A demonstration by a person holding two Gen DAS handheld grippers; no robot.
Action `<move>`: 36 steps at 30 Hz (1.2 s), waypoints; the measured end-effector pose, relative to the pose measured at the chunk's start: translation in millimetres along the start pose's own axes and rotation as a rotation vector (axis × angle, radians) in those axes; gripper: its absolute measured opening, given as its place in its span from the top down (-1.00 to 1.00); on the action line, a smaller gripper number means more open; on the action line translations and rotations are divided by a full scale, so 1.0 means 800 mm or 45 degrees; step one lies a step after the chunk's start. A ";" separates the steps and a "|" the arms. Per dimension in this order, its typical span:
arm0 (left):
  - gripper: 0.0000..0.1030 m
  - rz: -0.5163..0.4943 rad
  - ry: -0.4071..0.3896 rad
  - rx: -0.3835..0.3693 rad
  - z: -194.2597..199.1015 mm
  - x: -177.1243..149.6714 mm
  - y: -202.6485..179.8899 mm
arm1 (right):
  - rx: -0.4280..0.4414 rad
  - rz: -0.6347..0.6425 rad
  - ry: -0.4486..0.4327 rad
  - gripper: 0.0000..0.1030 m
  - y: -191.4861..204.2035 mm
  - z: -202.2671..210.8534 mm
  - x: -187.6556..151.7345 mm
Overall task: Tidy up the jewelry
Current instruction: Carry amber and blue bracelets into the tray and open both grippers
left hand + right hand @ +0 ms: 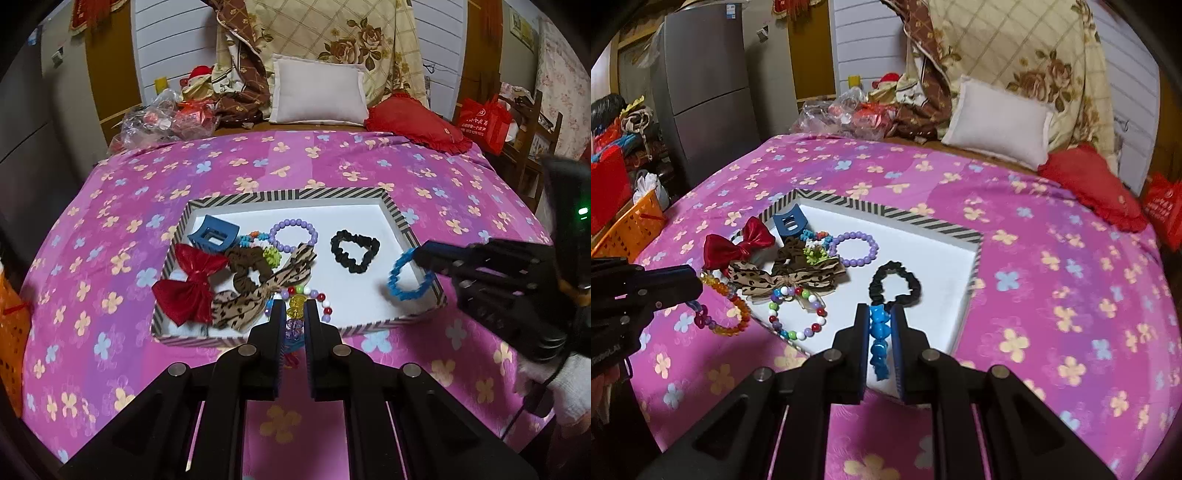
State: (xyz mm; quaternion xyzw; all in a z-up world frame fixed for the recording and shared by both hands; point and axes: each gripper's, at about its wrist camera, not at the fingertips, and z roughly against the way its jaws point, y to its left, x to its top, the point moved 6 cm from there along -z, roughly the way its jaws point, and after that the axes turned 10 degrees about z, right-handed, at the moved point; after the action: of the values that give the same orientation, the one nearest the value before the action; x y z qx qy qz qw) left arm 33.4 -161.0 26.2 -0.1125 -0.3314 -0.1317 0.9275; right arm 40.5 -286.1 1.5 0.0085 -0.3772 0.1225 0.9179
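Right gripper (880, 314) is clamped on a bright blue plastic ring bracelet (878, 343), held over the striped-rim white tray (886, 212); a black fabric scrunchie (895, 282) is seen inside. Left gripper (293, 308) is closed on an orange-and-purple beaded bracelet (727, 314), held beside the tray's near edge.

We see both views lit evenly by soft indoor light, with a strong magenta cast over the bed cover (332, 166). The white floor of the striped tray (369, 221) is the brightest area and close to washed out. Shadows are faint, only thin dark rims under the pieces in the tray. Fisheye distortion bends the bed edges and blackens the frame corners. In the left wrist view the right tool (424, 258) at the right edge is smeared by motion blur; the background looks slightly soft.
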 end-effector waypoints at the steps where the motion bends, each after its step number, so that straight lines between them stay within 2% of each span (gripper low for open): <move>1: 0.73 -0.003 0.002 0.001 -0.002 0.002 -0.002 | 0.009 -0.010 0.012 0.78 -0.002 -0.007 -0.001; 5: 0.73 -0.017 0.007 0.002 -0.011 0.008 -0.010 | 0.010 -0.061 0.092 0.78 -0.024 -0.044 -0.015; 9: 0.73 -0.023 0.019 0.004 -0.023 0.013 -0.018 | -0.034 -0.089 0.147 0.78 -0.049 -0.069 -0.027; 15: 0.73 -0.033 0.034 -0.009 -0.040 0.024 -0.036 | -0.139 -0.011 0.181 0.78 -0.063 -0.084 -0.031; 19: 0.73 -0.012 0.056 -0.053 -0.053 0.034 -0.051 | -0.201 0.060 0.181 0.78 -0.059 -0.083 -0.026; 22: 0.73 0.042 0.096 -0.111 -0.068 0.040 -0.057 | -0.132 0.004 0.157 0.78 -0.057 -0.079 -0.029; 25: 0.73 0.114 0.151 -0.194 -0.087 0.043 -0.062 | -0.121 -0.033 0.122 0.65 -0.058 -0.069 -0.031; 26: 0.73 0.137 0.172 -0.217 -0.096 0.043 -0.063 | -0.120 -0.047 0.106 0.55 -0.059 -0.063 -0.031; 29: 0.73 0.168 0.207 -0.234 -0.116 0.041 -0.065 | -0.108 -0.084 0.068 0.34 -0.061 -0.048 -0.035; 36: 0.73 0.244 0.308 -0.104 -0.158 0.019 -0.034 | -0.065 -0.129 0.032 0.19 -0.060 -0.028 -0.044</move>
State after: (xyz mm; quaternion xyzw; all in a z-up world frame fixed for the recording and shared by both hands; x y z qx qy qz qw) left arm 110.2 -226.4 -56.1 -0.1645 -0.1992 -0.0685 0.9636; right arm 43.5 -338.1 -35.2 0.0026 -0.3676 0.0663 0.9276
